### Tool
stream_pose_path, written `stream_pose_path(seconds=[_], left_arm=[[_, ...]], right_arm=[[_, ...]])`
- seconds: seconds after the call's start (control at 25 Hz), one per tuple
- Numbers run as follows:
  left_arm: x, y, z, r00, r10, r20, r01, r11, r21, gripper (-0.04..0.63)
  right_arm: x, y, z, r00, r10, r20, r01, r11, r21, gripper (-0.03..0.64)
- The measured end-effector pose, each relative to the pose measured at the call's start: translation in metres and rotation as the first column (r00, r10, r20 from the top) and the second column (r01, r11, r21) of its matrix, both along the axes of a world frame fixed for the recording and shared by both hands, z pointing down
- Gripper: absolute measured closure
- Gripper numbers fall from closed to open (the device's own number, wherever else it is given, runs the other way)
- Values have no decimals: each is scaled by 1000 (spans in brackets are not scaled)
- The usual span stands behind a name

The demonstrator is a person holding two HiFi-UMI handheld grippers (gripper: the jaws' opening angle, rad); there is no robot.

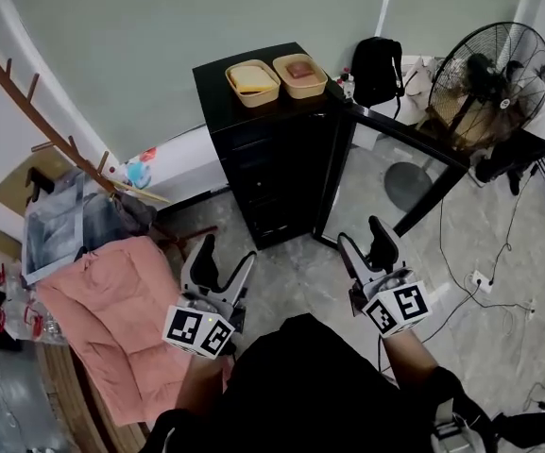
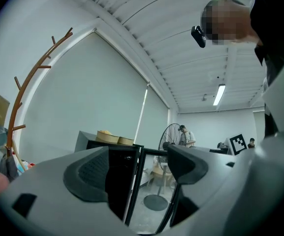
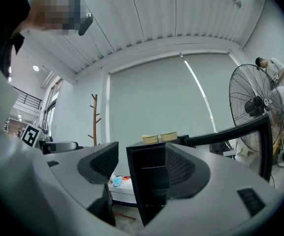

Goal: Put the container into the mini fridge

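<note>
Atop the mini fridge [image 1: 274, 173] sit two containers [image 1: 253, 83], well beyond left tongs [image 1: 227, 253] and right tongs [image 1: 361, 231], both gaping.

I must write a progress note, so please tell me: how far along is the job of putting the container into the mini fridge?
Done: the mini fridge has its door open. In hand: nothing; the left gripper and the right gripper are both open and empty, short of the fridge. Left: both containers sit on top of the fridge; one must be picked up and placed inside.
</note>
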State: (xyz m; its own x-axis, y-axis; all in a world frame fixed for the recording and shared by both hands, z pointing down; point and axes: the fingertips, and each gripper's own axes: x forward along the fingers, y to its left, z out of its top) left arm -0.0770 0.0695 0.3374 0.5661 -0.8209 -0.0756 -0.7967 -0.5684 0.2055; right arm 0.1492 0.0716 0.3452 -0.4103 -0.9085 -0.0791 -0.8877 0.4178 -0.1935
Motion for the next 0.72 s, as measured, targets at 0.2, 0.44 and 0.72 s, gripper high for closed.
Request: stream_pose_path(seconds=[0.2,0.44,0.72], left_arm=[[14,-26,-5,1000,-11,21,11,1000,12,227],[25,-47,-8,997,-12,83,10,1000,17,227],[36,-74,0,991,47,127,-49,999,10,227]], right_arm=[[13,-24,-6,999,-36,30,36,999,14,322],[16,-37,9,995,-79,68,80,997,-20,337],[15,-57,18,995,-67,79,71,997,-41,344]])
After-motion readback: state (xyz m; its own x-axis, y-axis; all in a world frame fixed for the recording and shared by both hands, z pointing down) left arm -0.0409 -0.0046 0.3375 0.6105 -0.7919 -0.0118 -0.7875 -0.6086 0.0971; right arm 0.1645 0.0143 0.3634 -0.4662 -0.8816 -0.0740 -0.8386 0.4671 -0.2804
